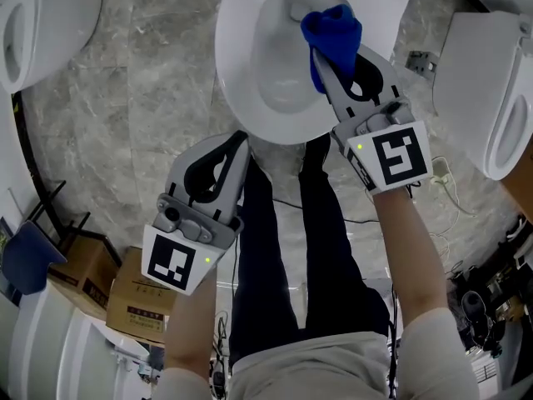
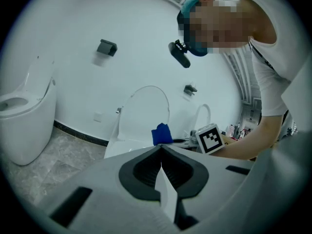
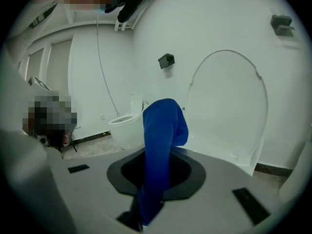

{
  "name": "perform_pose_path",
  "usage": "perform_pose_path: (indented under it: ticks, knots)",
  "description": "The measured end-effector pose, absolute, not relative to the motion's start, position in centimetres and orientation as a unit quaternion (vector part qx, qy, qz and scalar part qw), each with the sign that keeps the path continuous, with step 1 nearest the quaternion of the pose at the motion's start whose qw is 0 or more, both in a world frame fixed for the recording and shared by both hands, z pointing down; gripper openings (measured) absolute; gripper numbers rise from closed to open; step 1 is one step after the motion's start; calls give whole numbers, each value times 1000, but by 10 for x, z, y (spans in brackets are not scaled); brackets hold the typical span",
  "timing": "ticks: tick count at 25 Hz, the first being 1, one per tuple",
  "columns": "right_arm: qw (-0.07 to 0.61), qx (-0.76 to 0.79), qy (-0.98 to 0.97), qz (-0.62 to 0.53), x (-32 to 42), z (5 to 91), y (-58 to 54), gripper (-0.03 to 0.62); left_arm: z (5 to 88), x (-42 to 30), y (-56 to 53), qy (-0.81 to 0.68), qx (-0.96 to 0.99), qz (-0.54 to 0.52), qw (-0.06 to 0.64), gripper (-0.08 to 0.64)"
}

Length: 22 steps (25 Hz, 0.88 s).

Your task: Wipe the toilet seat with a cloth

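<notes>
The room is floored in grey veined stone tiles (image 1: pixel 150 73) and walled in plain white, with a dark skirting strip (image 2: pixel 80 134) running along the foot of the wall in the left gripper view. In the head view the toilet seat (image 1: pixel 240 65), a glossy white ring, fills the upper centre of the frame. The gripper views show its lid (image 3: pixel 229 106) standing upright against the wall. The right gripper (image 1: pixel 341 72) reaches in from the right of centre, its jaws clamped on a blue cloth (image 1: pixel 331 32). The cloth bunches out past the tips and lies over the upper right inner edge of the ring, at the rim of the bowl opening. Whether it presses on the surface cannot be told. In the right gripper view the cloth runs up between the pinching jaws as a long blue fold. The left gripper (image 1: pixel 237 144) hangs lower in the frame, just below the front edge of the seat, its jaws pressed together on nothing. The person's legs (image 1: pixel 325 248) in dark trousers stand between the two grippers. A second toilet (image 1: pixel 33 23) sits at the upper left edge and a third toilet (image 1: pixel 491 98) at the right edge, both well apart from the central one. Cardboard boxes (image 1: pixel 137 294) rest on the floor at lower left, and thin cables (image 1: pixel 445 186) trail over the tiles at the right.
</notes>
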State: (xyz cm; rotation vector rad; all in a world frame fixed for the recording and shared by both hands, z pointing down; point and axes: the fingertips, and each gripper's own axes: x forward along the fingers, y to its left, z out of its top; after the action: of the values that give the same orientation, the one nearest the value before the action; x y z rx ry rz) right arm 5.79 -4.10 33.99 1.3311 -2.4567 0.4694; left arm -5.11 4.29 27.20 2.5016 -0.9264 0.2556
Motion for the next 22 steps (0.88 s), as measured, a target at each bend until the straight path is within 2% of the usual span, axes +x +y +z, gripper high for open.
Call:
perform_pose_path:
  ticks: [10, 22]
  knots:
    - [103, 475, -860, 157, 57, 291, 13, 63, 267, -54, 52, -339, 910, 92, 221, 9]
    - [92, 479, -860, 152, 53, 286, 30, 63, 269, -55, 58, -343, 908, 97, 220, 9]
